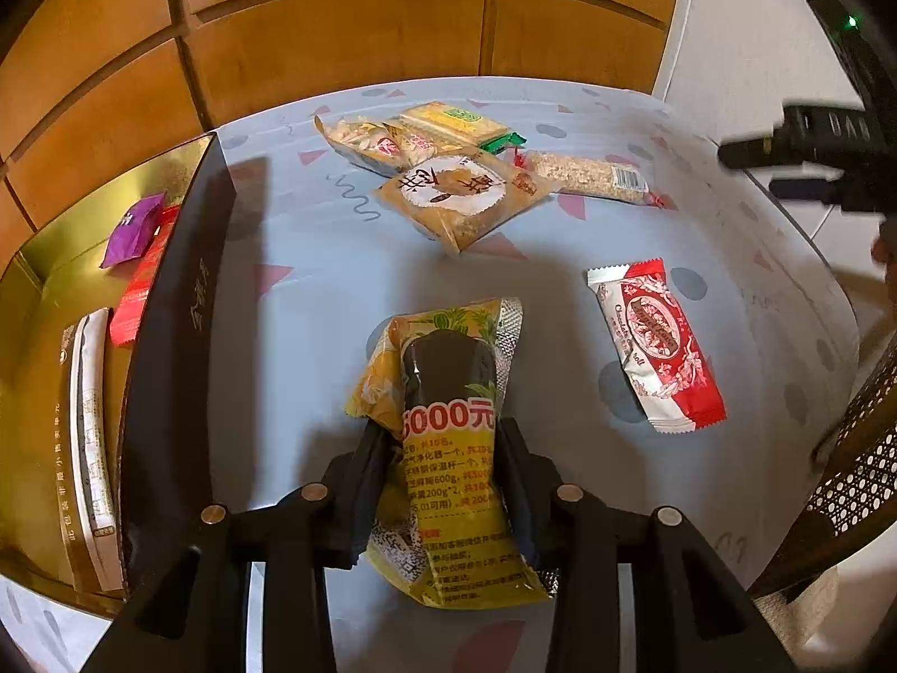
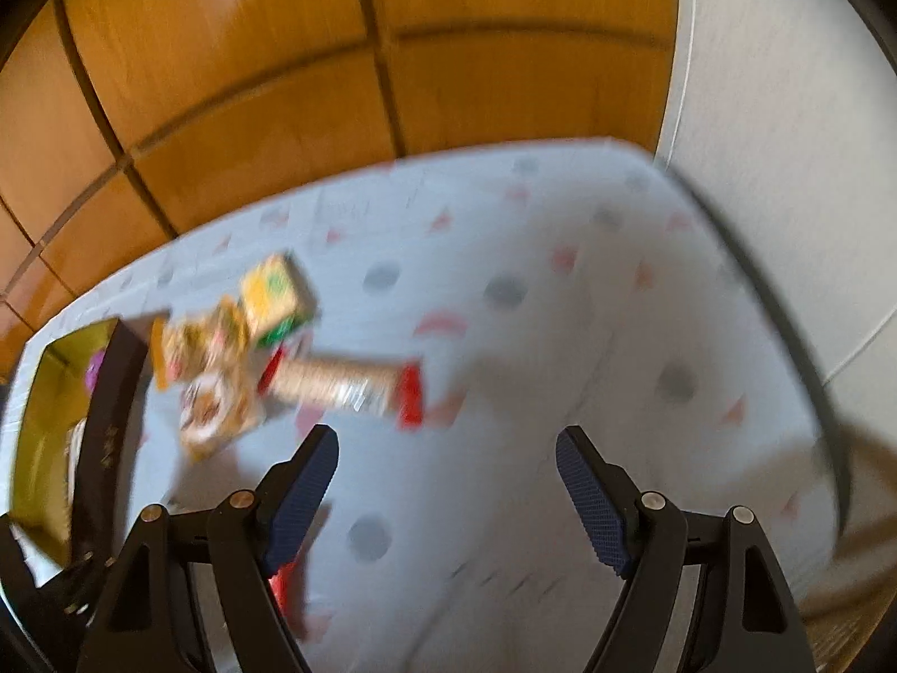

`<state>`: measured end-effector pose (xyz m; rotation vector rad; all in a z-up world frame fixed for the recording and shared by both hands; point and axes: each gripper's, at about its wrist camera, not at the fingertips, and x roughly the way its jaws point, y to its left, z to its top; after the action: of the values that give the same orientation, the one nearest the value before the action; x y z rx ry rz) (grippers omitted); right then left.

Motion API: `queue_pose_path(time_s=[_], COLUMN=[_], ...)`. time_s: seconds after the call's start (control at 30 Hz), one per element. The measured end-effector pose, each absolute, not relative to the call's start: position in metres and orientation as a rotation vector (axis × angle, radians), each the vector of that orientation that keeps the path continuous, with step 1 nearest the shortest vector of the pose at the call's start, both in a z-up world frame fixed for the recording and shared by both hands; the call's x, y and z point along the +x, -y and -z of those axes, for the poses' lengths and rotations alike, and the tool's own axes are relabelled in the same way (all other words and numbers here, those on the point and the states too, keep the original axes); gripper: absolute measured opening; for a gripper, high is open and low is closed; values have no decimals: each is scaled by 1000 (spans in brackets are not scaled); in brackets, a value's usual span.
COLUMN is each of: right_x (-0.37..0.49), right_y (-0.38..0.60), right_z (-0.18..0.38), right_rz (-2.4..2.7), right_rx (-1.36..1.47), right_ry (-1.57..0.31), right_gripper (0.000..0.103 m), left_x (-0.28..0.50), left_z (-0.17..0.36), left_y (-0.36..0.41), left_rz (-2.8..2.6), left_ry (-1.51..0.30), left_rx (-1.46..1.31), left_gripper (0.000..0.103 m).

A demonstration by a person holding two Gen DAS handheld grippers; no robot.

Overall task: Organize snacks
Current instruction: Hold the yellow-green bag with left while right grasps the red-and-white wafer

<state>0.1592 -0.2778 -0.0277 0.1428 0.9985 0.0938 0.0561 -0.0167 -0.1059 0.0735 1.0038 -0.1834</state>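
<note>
The left gripper (image 1: 448, 437) was clamped on a yellow crinkled plastic snack packet with a dark window and red lettering (image 1: 448, 409), its two black fingers pressing the packet's sides just above the pale blue patterned tablecloth (image 1: 314, 336). To its left stood the gold-lined cardboard box with a dark wall (image 1: 168, 336), already holding a purple sachet (image 1: 134, 227), a red packet (image 1: 143, 286) and a long white one (image 1: 92, 437). The step in hand appeared to be carrying this yellow packet to the box.

The right gripper (image 2: 447, 476) hung with its blue-padded fingers spread wide and nothing between them (that view was badly blurred), over bare cloth near a heap of tan and yellow snack packs (image 1: 443, 168). A red-and-white foil chocolate wrapper (image 1: 656, 342) lay alone to the right of the held packet.

The next move would likely call for lifting the packet clear of the box's wall, then letting go beside the packets inside. The pinch sat low on the packet, so its free top might flop or catch the rim.
</note>
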Motion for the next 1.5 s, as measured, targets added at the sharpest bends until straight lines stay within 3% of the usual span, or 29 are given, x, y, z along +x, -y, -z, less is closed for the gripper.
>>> queue_pose_path(time_s=[0.43, 0.63, 1.07, 1.1, 1.13, 1.17, 1.5], right_x=[117, 108, 106, 105, 104, 103, 101], right_y=[212, 198, 166, 163, 159, 156, 165], right_z=[60, 74, 86, 88, 90, 92, 95], right_rz=[-248, -267, -291, -285, -275, -263, -314], right_rx=[93, 56, -26, -56, -101, -155, -173], right_ry=[-1072, -1097, -1098, -1092, -1084, -1072, -1075], right_gripper=[80, 70, 69, 66, 42, 32, 33], left_x=[54, 54, 53, 53, 53, 53, 53], left_z=[106, 107, 107, 107, 107, 107, 107], left_y=[12, 11, 10, 10, 10, 10, 11], left_rz=[193, 195, 198, 199, 199, 200, 192], left_ry=[-994, -990, -981, -981, -981, -981, -981], left_rx=[40, 34, 21, 19, 17, 16, 19], left_gripper=[40, 40, 40, 41, 41, 41, 41])
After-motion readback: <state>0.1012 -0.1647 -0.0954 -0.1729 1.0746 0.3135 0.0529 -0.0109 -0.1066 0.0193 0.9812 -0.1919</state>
